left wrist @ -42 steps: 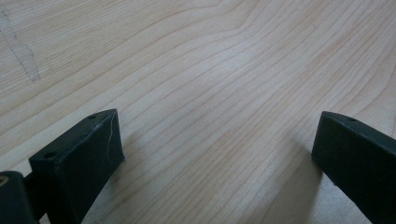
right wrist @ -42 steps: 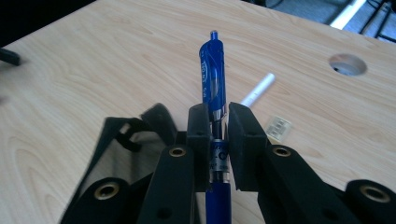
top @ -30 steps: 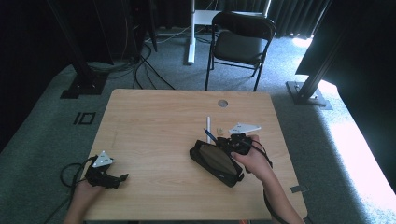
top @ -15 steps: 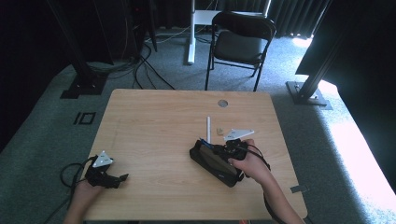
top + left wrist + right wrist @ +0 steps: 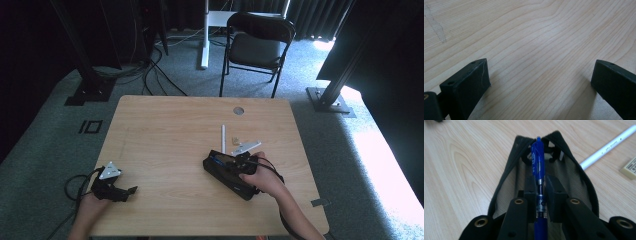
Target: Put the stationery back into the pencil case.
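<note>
Right claw (image 5: 540, 192) is clamped on my blue pen (image 5: 537, 157), tip inside the open black pencil case (image 5: 506, 177); left claw (image 5: 539, 82) gapes wide over bare surface (image 5: 529, 37); white pen (image 5: 609, 146) lies near.

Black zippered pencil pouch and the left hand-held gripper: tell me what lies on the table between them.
Nothing: in the high view, bare light wooden tabletop runs from the left hand-held gripper to the black zippered pencil pouch.

right gripper (image 5: 239, 161) lower (blue pen (image 5: 537, 162) clamped), over open pencil case (image 5: 576, 177)
</note>
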Demonstrator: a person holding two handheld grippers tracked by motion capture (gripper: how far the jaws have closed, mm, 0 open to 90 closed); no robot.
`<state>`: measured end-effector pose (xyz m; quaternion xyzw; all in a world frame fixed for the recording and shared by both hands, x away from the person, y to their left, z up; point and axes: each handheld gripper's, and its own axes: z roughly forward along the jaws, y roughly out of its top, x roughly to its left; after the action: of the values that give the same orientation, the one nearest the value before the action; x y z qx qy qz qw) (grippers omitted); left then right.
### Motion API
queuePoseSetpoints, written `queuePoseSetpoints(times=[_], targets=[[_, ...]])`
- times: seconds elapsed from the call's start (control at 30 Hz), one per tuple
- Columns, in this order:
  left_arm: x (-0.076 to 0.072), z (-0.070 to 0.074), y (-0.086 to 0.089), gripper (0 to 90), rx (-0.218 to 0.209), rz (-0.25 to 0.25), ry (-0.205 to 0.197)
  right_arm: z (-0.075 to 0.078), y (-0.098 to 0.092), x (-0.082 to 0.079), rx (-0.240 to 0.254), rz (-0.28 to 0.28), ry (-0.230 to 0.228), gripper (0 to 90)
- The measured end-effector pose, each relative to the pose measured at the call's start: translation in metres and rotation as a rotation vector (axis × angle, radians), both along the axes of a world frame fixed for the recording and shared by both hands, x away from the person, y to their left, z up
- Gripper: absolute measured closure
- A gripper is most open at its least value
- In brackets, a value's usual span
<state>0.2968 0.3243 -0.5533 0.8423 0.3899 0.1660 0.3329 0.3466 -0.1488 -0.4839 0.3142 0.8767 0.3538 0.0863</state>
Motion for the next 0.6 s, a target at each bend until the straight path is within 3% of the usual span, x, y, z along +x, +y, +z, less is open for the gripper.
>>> queuePoseSetpoints(times=[0.17,0.6], targets=[[0.000,0.000,0.000,2.2,0.000,0.000,0.000,-0.003,0.006,0.001,-0.043,0.010,0.013,79.5],[0.000,0.000,0.000,2.2,0.000,0.000,0.000,-0.014,0.019,0.007,-0.086,-0.003,0.055,79.4]])
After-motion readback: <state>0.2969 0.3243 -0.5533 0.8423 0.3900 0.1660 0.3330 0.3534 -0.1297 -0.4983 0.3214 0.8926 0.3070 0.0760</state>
